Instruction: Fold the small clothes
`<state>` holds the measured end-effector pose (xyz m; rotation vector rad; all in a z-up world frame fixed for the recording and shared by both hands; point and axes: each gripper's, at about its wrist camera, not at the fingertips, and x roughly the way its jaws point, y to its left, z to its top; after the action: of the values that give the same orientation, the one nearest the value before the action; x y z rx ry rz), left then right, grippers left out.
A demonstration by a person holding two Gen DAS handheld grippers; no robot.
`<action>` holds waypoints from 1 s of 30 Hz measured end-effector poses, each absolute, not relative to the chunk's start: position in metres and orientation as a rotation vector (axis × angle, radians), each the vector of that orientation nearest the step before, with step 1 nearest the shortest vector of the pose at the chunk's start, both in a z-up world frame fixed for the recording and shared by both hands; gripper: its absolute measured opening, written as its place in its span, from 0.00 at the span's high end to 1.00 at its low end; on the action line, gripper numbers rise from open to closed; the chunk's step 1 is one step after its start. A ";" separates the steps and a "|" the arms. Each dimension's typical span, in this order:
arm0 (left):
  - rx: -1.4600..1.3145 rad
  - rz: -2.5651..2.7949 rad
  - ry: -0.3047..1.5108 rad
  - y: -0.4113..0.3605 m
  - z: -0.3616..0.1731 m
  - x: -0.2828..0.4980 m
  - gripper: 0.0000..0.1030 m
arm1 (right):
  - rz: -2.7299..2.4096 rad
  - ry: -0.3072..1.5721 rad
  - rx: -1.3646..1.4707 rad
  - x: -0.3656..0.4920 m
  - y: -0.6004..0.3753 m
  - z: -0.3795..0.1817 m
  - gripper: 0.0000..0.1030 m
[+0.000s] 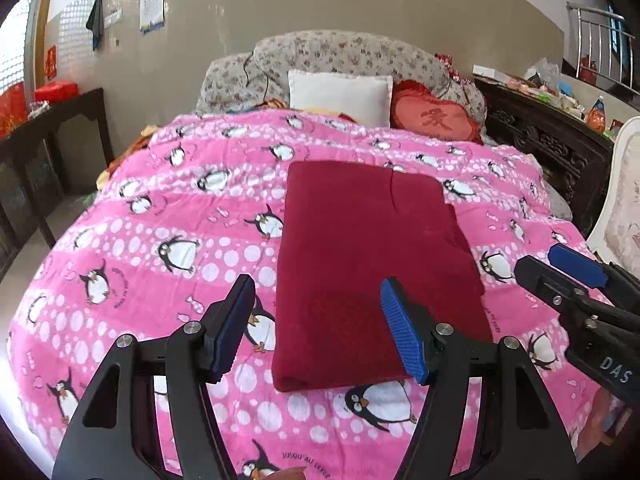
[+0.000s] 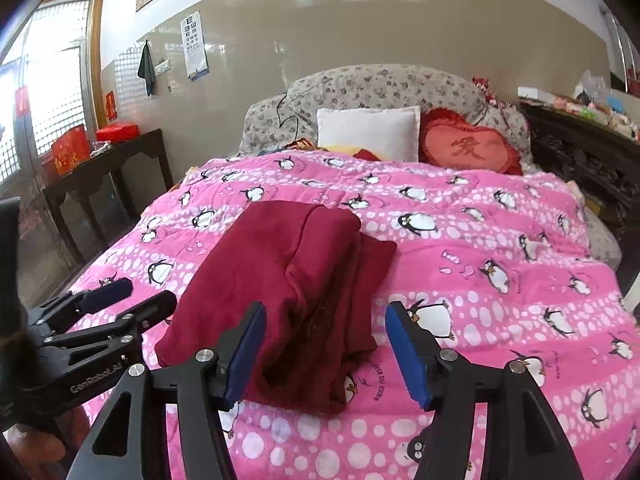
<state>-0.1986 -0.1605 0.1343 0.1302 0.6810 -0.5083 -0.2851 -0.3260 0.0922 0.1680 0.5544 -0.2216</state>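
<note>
My left gripper point(image 1: 320, 328) and right gripper point(image 2: 326, 354) are both spread wide, holding nothing; the folded red garment point(image 1: 368, 264) lies flat on the pink blanket point(image 1: 160, 240) just ahead, between them.

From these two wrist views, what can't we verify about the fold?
- Red garment: underside and inner layers hidden by its own folds in both views; garment type unclear.
- Its near edge: left wrist view, partly hidden by the left gripper fingers.
- Penguin blanket: near edge cut off by the frame.
</note>
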 end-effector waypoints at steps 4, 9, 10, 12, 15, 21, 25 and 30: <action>0.107 -0.505 0.653 -0.150 0.145 -0.210 0.36 | -0.258 0.527 0.178 -0.295 -0.319 0.100 0.40; 0.067 -0.496 0.625 -0.140 0.154 -0.221 0.36 | -0.311 0.502 0.191 -0.303 -0.313 0.108 0.35; 0.065 -0.495 0.618 -0.138 0.156 -0.223 0.36 | -0.324 0.503 0.195 -0.303 -0.312 0.109 0.35; 0.072 -0.487 0.596 -0.136 0.160 -0.229 0.36 | -0.334 0.498 0.190 -0.304 -0.309 0.112 0.35; 0.081 -0.477 0.570 -0.134 0.165 -0.236 0.36 | -0.341 0.494 0.171 -0.305 -0.305 0.115 0.35; 0.071 -0.469 0.537 -0.129 0.172 -0.239 0.36 | -0.328 0.496 0.183 -0.306 -0.301 0.118 0.34; 0.078 -0.465 0.514 -0.129 0.176 -0.245 0.36 | -0.311 0.493 0.203 -0.307 -0.302 0.119 0.34; 0.095 -0.461 0.490 -0.129 0.178 -0.249 0.36 | -0.303 0.496 0.211 -0.306 -0.303 0.120 0.34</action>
<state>-0.2489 -0.1292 0.1780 0.0946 0.4897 -0.4611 -0.3064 -0.3028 0.1195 0.2113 0.4963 -0.3032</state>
